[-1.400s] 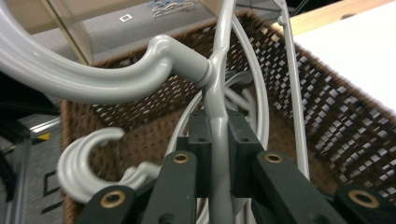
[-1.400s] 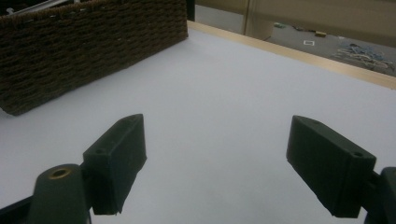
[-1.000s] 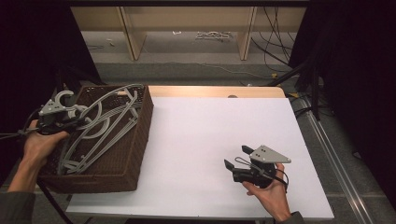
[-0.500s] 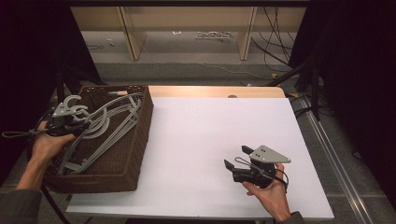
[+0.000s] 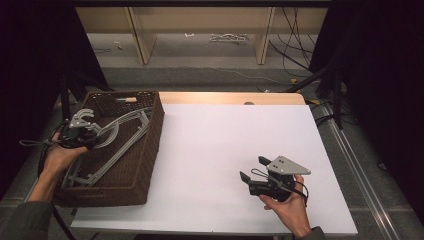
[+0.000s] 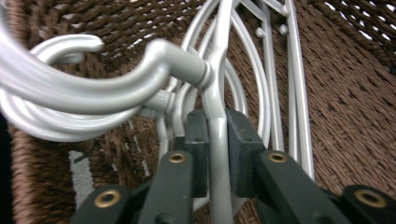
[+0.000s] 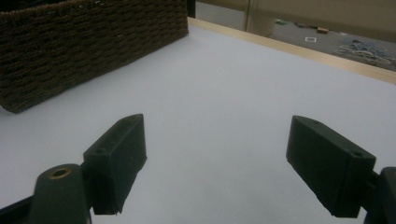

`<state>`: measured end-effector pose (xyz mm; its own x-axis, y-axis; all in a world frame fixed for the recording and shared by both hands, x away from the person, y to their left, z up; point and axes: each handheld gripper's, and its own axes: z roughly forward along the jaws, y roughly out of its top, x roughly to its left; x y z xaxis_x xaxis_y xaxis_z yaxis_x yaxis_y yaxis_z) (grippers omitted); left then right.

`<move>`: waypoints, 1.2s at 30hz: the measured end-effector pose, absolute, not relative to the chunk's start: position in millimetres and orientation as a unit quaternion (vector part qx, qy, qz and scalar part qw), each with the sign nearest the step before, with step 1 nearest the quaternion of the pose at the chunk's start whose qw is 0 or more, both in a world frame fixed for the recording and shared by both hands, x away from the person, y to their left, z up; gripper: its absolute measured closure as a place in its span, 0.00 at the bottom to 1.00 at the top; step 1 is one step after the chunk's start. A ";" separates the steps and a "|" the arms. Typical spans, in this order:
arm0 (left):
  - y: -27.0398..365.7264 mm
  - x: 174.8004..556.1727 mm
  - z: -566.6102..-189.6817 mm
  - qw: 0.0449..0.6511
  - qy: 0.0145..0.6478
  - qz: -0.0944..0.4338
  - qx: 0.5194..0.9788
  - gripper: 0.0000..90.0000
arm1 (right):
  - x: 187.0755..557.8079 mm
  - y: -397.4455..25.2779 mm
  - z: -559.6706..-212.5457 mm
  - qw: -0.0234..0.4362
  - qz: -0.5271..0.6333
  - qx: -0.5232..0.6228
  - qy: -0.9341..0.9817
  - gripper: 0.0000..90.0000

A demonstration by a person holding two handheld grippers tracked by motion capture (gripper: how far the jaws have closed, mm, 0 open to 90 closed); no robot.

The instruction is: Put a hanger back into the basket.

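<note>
Dark room; pale floor behind the table with light wooden uprights and loose cables. Table (image 5: pixel 220 150) has a white top with a bare wood strip along its far edge.

Wicker basket (image 5: pixel 145 150): dark brown, rectangular, on the table's left end, its left part over the edge. It holds a pile of grey plastic hangers (image 5: pixel 117 145) lying flat, hooks toward the left rim. A short pale stick lies at the basket's far end.

Left hand (image 5: pixel 57 157): forearm enters from bottom left, hand over the basket's left rim. Left gripper (image 6: pixel 217 154) sits among the hooks in the high view. In the left gripper view its 2 jaws are pressed together on the neck of 1 grey hanger (image 6: pixel 219 140), just below where the curved hook (image 6: pixel 116 88) joins. Other hooks and hanger bars are bunched beside and beneath it, touching; woven basket floor behind.

Right hand (image 5: pixel 287 207): comes in from the bottom at the table's near right, well apart from the basket. Right gripper (image 5: pixel 255 170) is held low over bare white surface, pointing left toward the basket wall. In the right gripper view its 2 jaws stand wide apart, nothing between them.
</note>
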<state>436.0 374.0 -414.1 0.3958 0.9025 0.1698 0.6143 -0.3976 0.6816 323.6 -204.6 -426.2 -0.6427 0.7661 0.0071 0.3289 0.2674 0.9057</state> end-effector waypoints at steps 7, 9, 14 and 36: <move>372.8 427.6 -393.6 0.284 0.496 0.293 0.767 0.75 | 323.4 -204.6 -425.9 0.225 0.490 0.359 0.761 0.23; 368.3 424.2 -388.6 0.295 0.502 0.305 0.754 0.69 | 323.3 -203.5 -426.4 0.220 0.496 0.362 0.758 0.23; 358.8 412.4 -373.7 0.338 0.511 0.319 0.723 0.52 | 323.5 -204.5 -426.1 0.227 0.491 0.360 0.760 0.23; 240.7 306.3 -371.6 0.562 0.447 0.251 0.649 0.21 | 318.7 -205.8 -425.5 0.231 0.516 0.360 0.742 0.23</move>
<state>306.3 240.7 -371.6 0.4744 0.8624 -0.1765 0.2974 0.0317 0.9542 318.7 -205.8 -425.5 -0.6337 0.7731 0.0285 0.2965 0.2087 0.9320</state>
